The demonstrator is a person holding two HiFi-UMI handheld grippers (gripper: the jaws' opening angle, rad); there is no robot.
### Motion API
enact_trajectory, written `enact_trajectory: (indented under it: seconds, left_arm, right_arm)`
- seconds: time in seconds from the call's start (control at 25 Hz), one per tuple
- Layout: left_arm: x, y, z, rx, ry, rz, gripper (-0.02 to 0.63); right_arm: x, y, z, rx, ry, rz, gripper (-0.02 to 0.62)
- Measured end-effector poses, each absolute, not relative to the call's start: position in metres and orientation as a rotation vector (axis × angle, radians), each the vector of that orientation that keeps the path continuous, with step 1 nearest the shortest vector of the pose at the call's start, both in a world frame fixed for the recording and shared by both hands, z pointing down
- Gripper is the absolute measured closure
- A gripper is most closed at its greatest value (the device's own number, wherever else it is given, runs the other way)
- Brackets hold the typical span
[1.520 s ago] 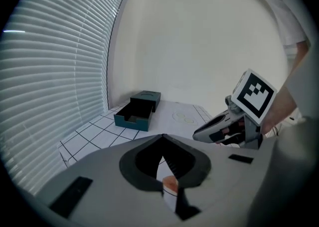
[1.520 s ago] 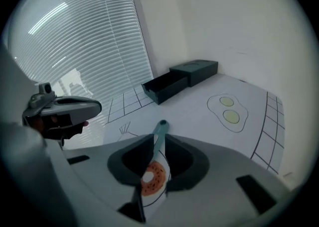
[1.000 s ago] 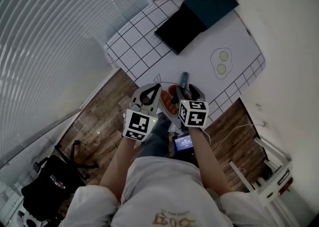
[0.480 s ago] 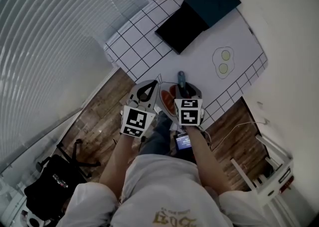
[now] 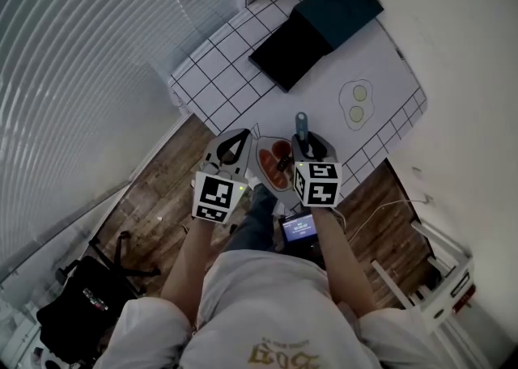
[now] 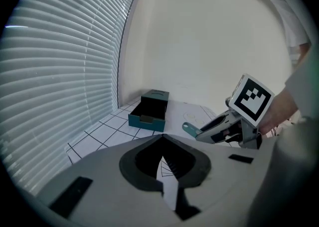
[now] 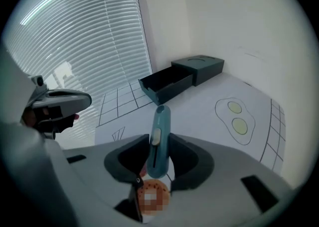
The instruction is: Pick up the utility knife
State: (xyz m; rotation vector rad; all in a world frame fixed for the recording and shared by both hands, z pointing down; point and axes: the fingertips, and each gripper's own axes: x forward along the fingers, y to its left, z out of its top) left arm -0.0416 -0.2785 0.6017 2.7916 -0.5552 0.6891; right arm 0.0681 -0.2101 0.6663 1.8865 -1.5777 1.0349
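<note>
The utility knife point(image 7: 158, 139) looks smooth plastic, the table sheet point(image 5: 388, 68) matt, perhaps paper, the floor point(image 5: 154, 197) grained wood.

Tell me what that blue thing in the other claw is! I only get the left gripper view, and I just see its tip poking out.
Observer: It's the utility knife. The right gripper view shows the right claw clamped on its two sides, with the pale slider facing the camera.
Operator: Is anything else close to it?
Observer: Yes. The head view shows an orange dish on the table, near its front edge and right beside the right claw.
</note>
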Motion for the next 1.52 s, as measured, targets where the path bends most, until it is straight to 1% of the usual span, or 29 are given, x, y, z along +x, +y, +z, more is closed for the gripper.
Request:
enact_trajectory:
  seconds: [0.36, 0.68, 1.28, 1.52]
  left_arm:
    - [-0.045, -0.285, 0.581, 2.782, -0.634, 0.621, 0.598]
    - [-0.036, -0.282, 0.556, 2.772, -0.702, 0.553, 0.598]
    - [-0.019, -0.234, 0.473, 2.839, -0.787, 0.392, 0.598]
    - [-0.022, -0.228, 0.447, 2.846, -0.893, 0.34, 0.598]
  right_arm:
    - [0.078, -0.21, 0.632, 1.95, -1.645, 0.976, 0.462]
    - [0.108, -0.203, 0.579, 2.048, -1.724, 0.884, 0.462]
    - [0.135, -0.163, 0.492, 2.159, -1.987, 0.779, 0.462]
    - [0.146, -0.148, 0.465, 2.198, -2.044, 0.736, 0.462]
